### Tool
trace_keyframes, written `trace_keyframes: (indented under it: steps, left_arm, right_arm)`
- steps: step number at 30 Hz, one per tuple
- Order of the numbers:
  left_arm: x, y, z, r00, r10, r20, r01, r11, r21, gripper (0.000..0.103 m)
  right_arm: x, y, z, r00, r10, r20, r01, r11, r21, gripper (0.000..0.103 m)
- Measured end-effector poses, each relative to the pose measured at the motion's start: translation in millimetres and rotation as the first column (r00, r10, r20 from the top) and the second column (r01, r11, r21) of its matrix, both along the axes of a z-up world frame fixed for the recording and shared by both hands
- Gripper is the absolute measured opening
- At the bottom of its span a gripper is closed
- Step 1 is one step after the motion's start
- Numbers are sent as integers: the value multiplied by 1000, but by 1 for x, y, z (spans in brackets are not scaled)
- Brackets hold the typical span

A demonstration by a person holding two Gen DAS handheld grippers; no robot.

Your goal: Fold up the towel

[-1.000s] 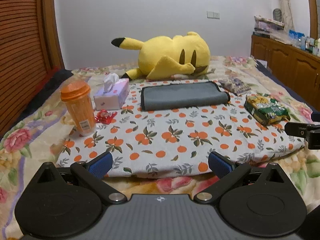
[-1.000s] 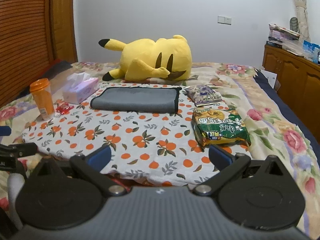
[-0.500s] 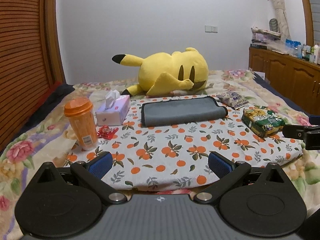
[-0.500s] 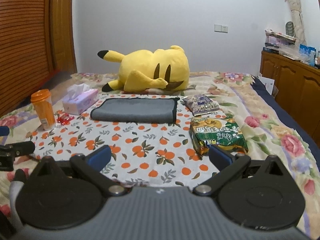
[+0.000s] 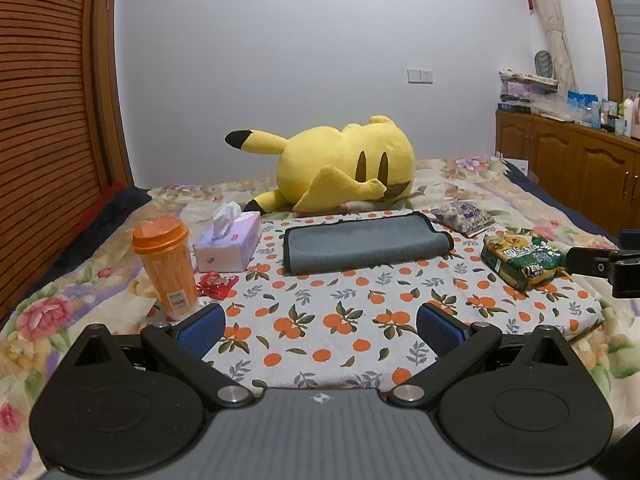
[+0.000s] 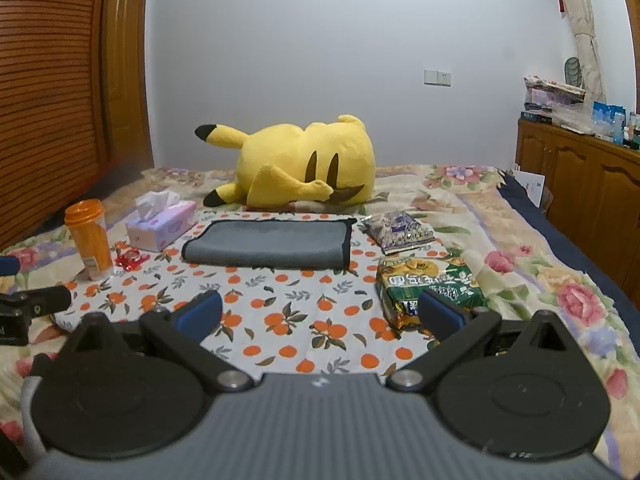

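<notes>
A grey towel [image 5: 364, 245] with a dark border lies folded flat at the far side of an orange-print cloth [image 5: 340, 320] on the bed; it also shows in the right wrist view [image 6: 268, 245]. My left gripper [image 5: 320, 330] is open and empty, well short of the towel, over the cloth's near edge. My right gripper [image 6: 320, 312] is open and empty too, also well back from the towel. Each gripper's tip shows at the edge of the other's view.
A yellow plush toy [image 5: 344, 168] lies behind the towel. An orange cup [image 5: 167, 268], a tissue box [image 5: 228, 246] and a red wrapper [image 5: 216, 284] are at the left. A green snack bag [image 5: 520, 258] and a purple packet [image 5: 464, 216] are at the right. Wooden cabinets [image 5: 568, 172] stand far right.
Both grippers have pulled back from the towel and tilted up: the bed sits lower in both views and more wall shows. Jaws stay open and empty.
</notes>
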State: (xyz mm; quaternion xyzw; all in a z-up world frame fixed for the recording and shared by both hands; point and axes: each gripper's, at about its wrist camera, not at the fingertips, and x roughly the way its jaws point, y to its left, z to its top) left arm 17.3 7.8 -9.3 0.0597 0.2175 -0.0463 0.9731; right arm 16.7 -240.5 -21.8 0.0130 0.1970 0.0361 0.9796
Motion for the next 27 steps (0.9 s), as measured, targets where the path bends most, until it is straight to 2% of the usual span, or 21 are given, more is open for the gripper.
trace_keyframes:
  steps: [19,27]
  left_arm:
    - [-9,2,9,996,9,91,-7,1000,-19,103]
    - [-8,5,9,996,18,87,-15,999,-29,103]
  right_arm:
    - [-12,-4,7,994,-22,103,21,1000,14,103]
    - [-12,-6,6,995,-24,98,23,1000,15,103]
